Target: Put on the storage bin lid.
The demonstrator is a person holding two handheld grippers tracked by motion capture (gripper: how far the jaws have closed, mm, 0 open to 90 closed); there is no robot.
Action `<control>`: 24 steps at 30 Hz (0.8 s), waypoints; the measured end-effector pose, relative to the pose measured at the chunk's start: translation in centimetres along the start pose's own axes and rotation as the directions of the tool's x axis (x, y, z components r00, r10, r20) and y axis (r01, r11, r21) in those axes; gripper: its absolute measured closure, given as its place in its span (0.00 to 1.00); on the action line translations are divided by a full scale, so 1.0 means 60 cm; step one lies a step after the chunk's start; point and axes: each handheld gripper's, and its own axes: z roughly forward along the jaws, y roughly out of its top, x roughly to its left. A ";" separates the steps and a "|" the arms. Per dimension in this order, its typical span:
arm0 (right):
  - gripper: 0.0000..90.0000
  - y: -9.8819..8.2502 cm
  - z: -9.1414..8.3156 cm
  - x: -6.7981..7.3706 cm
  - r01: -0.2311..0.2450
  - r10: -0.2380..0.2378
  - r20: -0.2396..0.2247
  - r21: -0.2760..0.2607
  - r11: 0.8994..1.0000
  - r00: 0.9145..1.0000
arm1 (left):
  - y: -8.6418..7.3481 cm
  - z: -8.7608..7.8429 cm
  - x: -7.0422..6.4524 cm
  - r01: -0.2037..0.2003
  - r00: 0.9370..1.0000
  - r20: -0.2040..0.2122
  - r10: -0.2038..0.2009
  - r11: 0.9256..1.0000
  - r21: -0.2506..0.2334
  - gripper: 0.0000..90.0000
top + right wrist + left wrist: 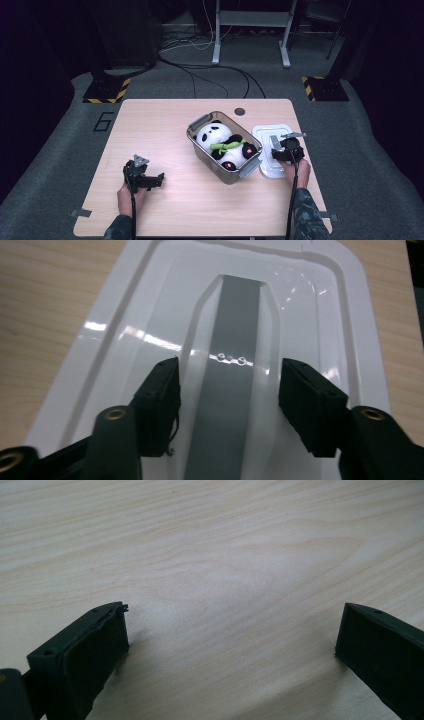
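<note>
Straddling the white lid's point(150, 340) grey handle strip point(235, 355), right claw point(227, 390), spread, touching neither side.

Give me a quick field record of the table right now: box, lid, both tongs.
box: grey box mid-table, open, plush panda inside
lid: white lid flat on the table, right of the box, grey strip handle on top
right tongs: over the lid, jaws either side of the handle, pads apart from it
left tongs: open over bare wood

The right gripper point(286, 148) hides part of the white lid point(267, 134); its near end is cut off.
</note>
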 end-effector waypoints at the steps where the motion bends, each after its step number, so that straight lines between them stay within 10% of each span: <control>1: 0.49 0.001 0.002 0.002 -0.005 0.005 0.009 -0.004 1.000 1.000 | 0.000 0.000 0.000 0.000 1.000 0.000 0.000 1.000 0.000 0.00; 11: 0.71 0.015 0.019 0.001 -0.041 0.041 0.007 -0.024 0.999 0.999 | 0.000 0.000 0.000 0.000 1.000 0.000 0.000 1.000 0.000 0.00; 24: 0.74 0.013 0.000 -0.005 -0.049 0.049 0.005 -0.036 0.998 0.999 | 0.000 0.000 0.000 0.000 1.000 0.003 0.000 1.000 0.002 0.00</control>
